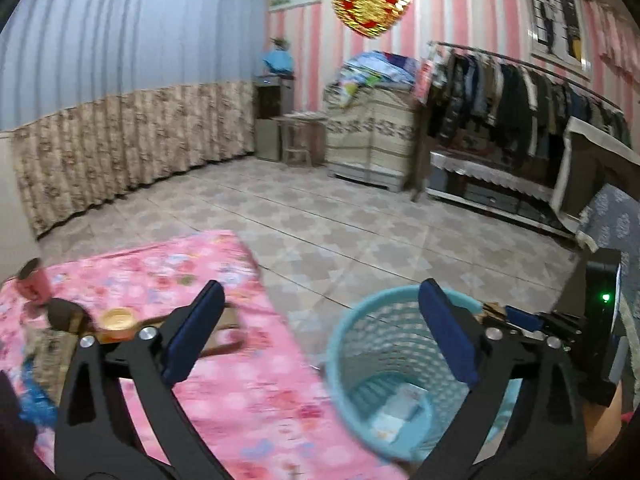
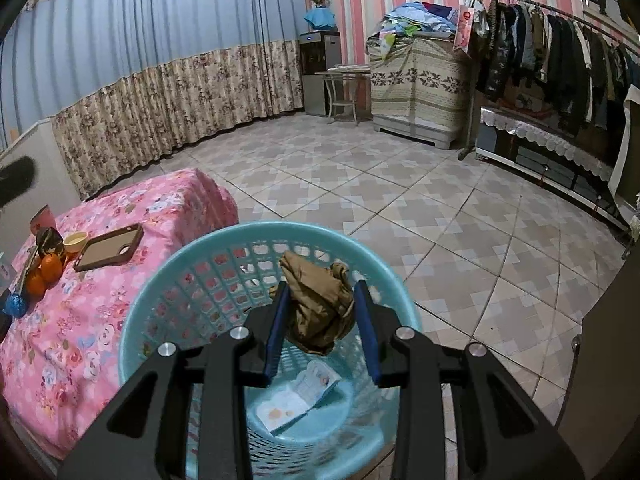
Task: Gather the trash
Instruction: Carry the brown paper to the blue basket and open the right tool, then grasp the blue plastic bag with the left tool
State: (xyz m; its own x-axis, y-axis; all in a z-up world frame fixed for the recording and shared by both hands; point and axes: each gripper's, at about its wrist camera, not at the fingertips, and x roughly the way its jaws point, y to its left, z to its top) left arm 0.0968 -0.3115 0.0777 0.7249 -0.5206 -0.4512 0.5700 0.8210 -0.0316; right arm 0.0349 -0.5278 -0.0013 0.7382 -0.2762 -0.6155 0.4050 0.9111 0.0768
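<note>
Left gripper (image 1: 320,332): jaws spread wide, nothing between the pads. Right gripper (image 2: 322,322): jaws drawn in, blue pads (image 2: 276,332) pressing a crumpled brown paper wad (image 2: 320,306).

Pink-striped walls (image 2: 352,4), tiled floor (image 2: 400,200)

The right gripper (image 2: 322,320) clamps a crumpled brown paper wad (image 2: 318,306) above the light-blue mesh wastebasket (image 2: 168,280), where a white paper packet (image 2: 298,400) lies. Left, a phone case (image 2: 109,247) rests on the pink floral cloth (image 2: 80,340).
</note>
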